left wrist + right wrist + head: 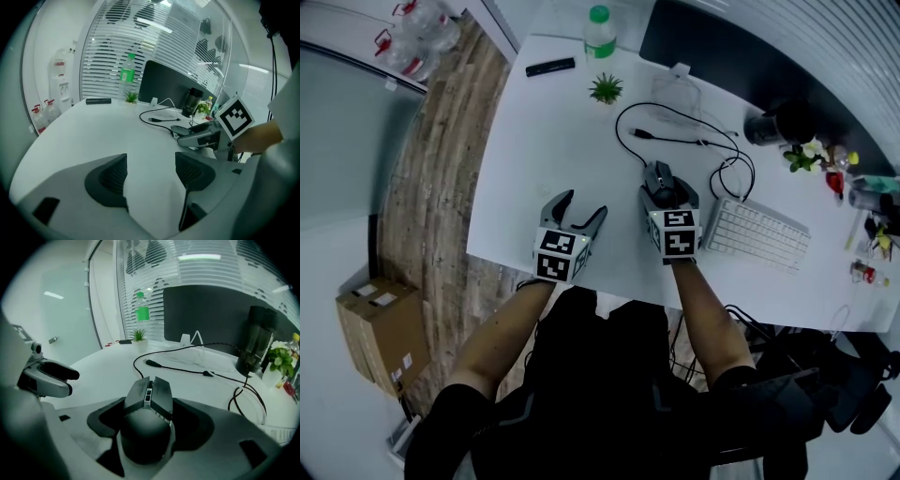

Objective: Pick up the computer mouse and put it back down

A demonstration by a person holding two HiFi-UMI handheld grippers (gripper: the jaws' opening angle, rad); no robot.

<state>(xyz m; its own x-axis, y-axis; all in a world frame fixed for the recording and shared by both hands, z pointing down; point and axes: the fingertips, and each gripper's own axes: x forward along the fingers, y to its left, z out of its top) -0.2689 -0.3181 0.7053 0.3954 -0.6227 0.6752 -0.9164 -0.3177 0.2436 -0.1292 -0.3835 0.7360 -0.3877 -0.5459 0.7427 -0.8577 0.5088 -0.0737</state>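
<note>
The computer mouse (149, 404) lies on the white tabletop (553, 141), its long axis in line with the right tool (666, 187), nose toward the monitor (206, 310); that tool pinches its flanks, hiding them; the left tool (150, 173) stands spread, empty, alongside.

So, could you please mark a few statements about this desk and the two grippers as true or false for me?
1. The computer mouse sits between the right gripper's jaws. True.
2. The left gripper holds the small plant. False: its jaws stand apart with nothing between them, and the plant stands further back on the table.
3. A green-capped bottle stands at the table's far edge. True.
4. The keyboard lies left of the left gripper. False: it lies to the right of the right gripper.
</note>
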